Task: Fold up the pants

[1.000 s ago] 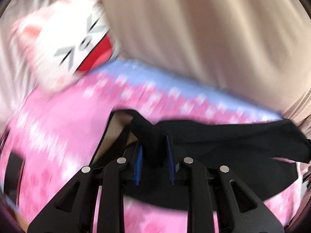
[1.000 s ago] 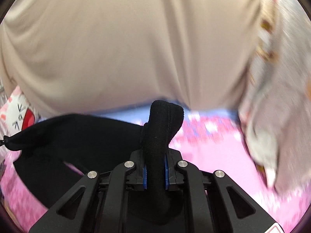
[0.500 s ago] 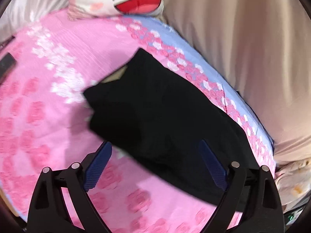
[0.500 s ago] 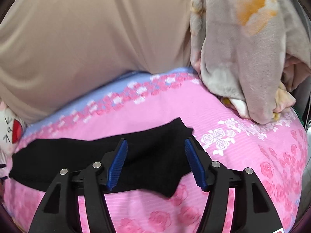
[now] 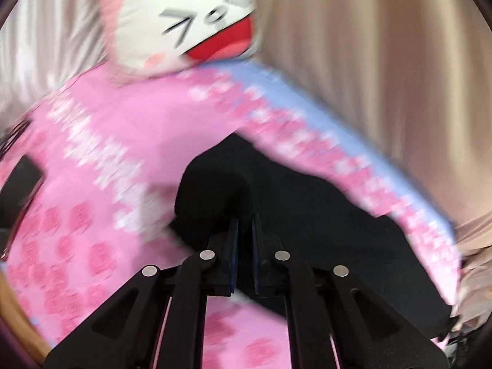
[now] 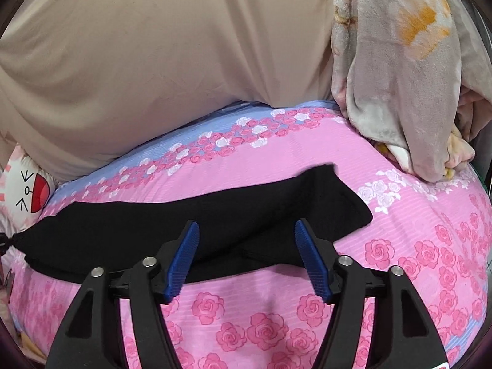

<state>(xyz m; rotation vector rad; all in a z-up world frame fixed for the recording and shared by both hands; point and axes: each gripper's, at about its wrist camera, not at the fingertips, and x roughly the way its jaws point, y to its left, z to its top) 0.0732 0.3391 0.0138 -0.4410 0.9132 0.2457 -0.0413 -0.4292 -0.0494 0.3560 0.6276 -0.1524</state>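
Left gripper (image 5: 244, 230) newly clamped on pants (image 6: 196, 224) edge; right gripper (image 6: 246, 258) opening, empty, above bedspread (image 6: 399, 215).

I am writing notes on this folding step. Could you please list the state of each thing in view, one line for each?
Black pants: lying on the bed, partly folded.
Left gripper: shut on a fold of the black pants.
Right gripper: jaws opening, pads not pressing the pants.
Pink bedsheet: spread flat under the pants.
Cat pillow: resting at the bed's edge.
Floral blanket: bunched in a heap.
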